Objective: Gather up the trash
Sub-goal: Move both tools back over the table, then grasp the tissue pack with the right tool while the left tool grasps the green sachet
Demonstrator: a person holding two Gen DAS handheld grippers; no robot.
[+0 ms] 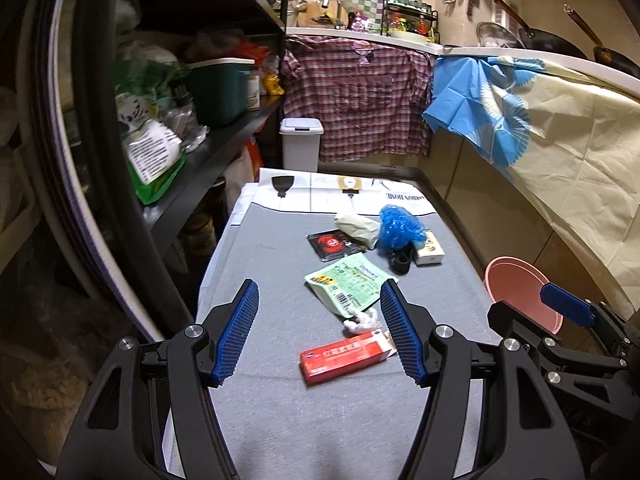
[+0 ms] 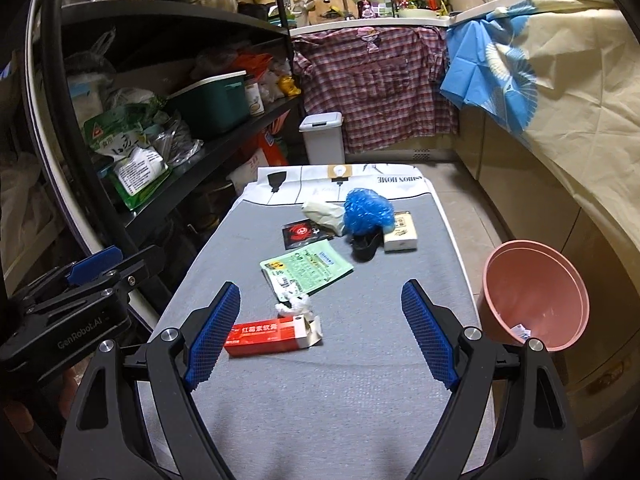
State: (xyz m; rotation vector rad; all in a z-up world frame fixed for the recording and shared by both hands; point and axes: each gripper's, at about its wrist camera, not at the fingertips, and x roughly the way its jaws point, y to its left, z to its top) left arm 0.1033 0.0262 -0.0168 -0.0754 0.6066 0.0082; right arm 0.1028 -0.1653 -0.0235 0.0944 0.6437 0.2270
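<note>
Trash lies on a grey table (image 1: 280, 400) (image 2: 360, 400). Nearest is a red carton (image 1: 344, 356) (image 2: 268, 337) with a white tissue wad (image 1: 362, 321) (image 2: 295, 305) touching it. Behind lie a green packet (image 1: 348, 282) (image 2: 306, 268), a black-red sachet (image 1: 332, 245) (image 2: 300, 234), a beige wad (image 1: 358, 227) (image 2: 324, 210), a crumpled blue bag (image 1: 400, 226) (image 2: 368, 210), a black item (image 1: 402, 261) (image 2: 366, 246) and a white box (image 1: 430, 250) (image 2: 401, 236). My left gripper (image 1: 318, 330) is open, the carton between its fingers. My right gripper (image 2: 320, 332) is open above the carton.
A pink bucket (image 1: 520, 292) (image 2: 534, 292) stands off the table's right edge, with a scrap inside. A white lidded bin (image 1: 301, 144) (image 2: 323, 138) stands beyond the far end. Black shelving (image 1: 208, 152) (image 2: 180, 184) full of goods lines the left. Cloth-draped counters run along the right.
</note>
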